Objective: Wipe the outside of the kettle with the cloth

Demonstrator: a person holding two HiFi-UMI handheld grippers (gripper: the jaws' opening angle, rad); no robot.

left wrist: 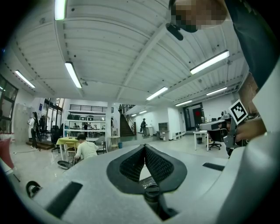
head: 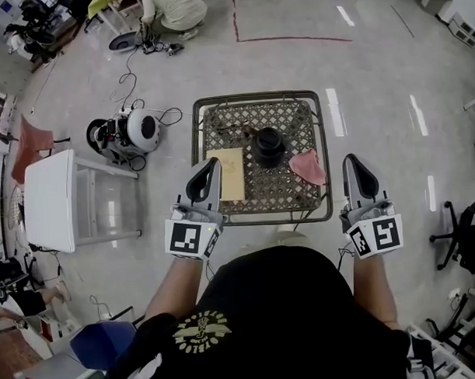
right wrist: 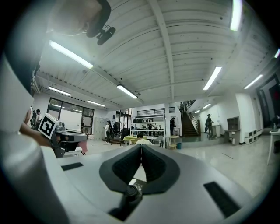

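Left gripper [left wrist: 144,148]: jaws together, pads meeting at the tips, nothing between them. Right gripper [right wrist: 141,148]: jaws likewise closed on nothing.

Both point level out into the hall (each gripper view shows ceiling lights, shelving and a far staircase, not the table).

Head view: the two grippers are held side by side in front of the person's body, one toward each near corner of a wicker table [head: 258,97]. Neither touches anything on it.

Kettle [head: 269,145], black, stands upright near the table's middle. Cloth [head: 307,166], pink, lies crumpled just right of the kettle, on the right gripper's side. A tan board [head: 228,173] lies flat left of the kettle.

White side table [head: 50,201] stands well apart to the left.
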